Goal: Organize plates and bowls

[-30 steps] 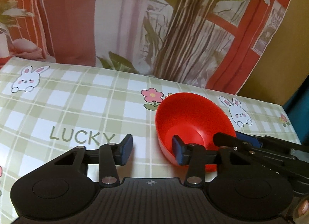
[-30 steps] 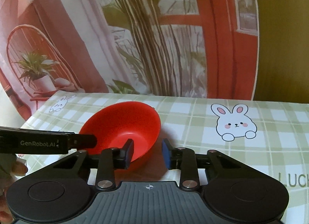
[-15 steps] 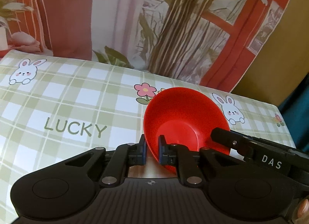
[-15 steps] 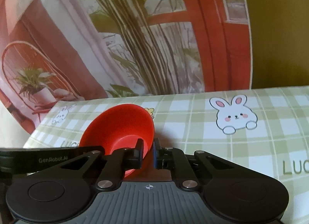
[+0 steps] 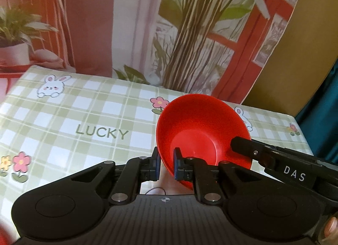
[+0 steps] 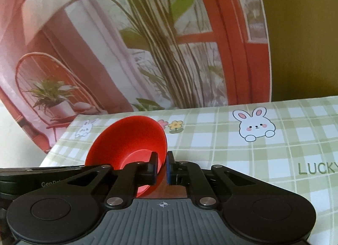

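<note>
Checked counter (image 5: 63,118): both our claws, left (image 5: 166,163) and right (image 6: 161,168), pinch opposite rims of the bowl (image 5: 200,126), sharing its weight for lifting.

left gripper (image 5: 166,165) clamped, right gripper (image 6: 162,170) seemingly clamped too

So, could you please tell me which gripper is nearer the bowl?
Neither: left gripper and right gripper each clamp opposite sides of the bowl rim.

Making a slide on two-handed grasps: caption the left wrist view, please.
Left gripper and right gripper both clamp the red bowl's rim above the checked tablecloth.
</note>
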Motion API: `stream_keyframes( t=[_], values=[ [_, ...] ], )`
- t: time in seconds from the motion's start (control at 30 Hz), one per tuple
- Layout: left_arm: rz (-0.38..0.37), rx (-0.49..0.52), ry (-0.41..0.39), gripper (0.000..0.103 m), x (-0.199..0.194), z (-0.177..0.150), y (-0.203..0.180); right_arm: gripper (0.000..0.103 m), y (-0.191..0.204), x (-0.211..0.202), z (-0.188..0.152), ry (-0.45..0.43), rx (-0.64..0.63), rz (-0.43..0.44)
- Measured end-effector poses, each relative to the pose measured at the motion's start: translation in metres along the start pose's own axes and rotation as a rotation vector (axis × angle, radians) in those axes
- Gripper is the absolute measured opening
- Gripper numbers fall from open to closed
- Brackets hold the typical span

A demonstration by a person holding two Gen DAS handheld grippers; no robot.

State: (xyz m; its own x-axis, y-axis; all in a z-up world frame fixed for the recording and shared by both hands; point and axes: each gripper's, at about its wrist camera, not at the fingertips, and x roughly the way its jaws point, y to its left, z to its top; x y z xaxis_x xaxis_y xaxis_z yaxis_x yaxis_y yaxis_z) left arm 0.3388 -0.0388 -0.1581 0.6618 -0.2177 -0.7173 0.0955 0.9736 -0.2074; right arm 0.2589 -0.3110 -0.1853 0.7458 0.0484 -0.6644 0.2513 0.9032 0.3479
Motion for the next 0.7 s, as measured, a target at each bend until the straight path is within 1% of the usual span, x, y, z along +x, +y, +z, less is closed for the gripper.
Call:
stream_keyframes(
  t=[0.37,0.5,0.7],
  values=[
    [0.033,-0.044,-0.071,0.013,-0.064,-0.02,0.012,0.005,0.045,-0.051,-0.01,-0.058,0.017,0.008],
    [0.043,-0.084,-0.085,0.013,-0.086,-0.03,0.026,0.005,0.065,-0.063,-0.019,-0.067,0.032,0.018],
    [0.066,-0.137,-0.107,0.013,-0.115,-0.046,0.051,0.005,0.1,-0.072,-0.031,-0.062,0.01,0.047]
  ],
)
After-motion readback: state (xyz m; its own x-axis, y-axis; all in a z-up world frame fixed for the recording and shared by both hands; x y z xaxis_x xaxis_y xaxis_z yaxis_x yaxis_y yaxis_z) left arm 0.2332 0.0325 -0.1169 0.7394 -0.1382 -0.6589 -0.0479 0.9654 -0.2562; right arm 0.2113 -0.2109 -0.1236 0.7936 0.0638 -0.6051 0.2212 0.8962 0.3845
